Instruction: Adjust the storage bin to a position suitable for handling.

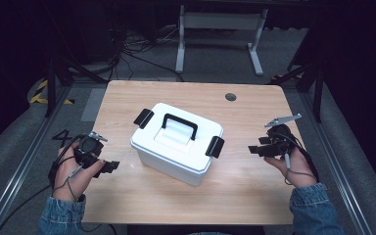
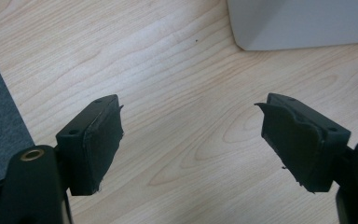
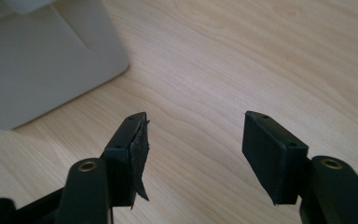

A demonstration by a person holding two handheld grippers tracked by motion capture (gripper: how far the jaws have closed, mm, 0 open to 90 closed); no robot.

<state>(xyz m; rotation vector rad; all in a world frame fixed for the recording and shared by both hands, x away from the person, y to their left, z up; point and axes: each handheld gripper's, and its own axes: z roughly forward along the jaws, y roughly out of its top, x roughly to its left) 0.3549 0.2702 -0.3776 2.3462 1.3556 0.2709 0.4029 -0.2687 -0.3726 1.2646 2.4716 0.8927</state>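
White box (image 1: 175, 147) — apparently latched — mid-table (image 1: 254, 196)

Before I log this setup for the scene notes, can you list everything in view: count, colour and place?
Storage box: one, white, lid on, mid-table, turned at an angle.
Carry handle: one, black, upright on the lid.
Latches: two, black, one at each end of the lid.
Table: one, light wood, with a dark round hole near its far edge.
Desk frame: one, white, on the floor beyond the table.
Cables: several, dark, on the floor at the far left.
Left gripper: one, black, open and empty, left of the box.
Right gripper: one, black, open and empty, right of the box.
Sleeves: two, blue denim, near edge.
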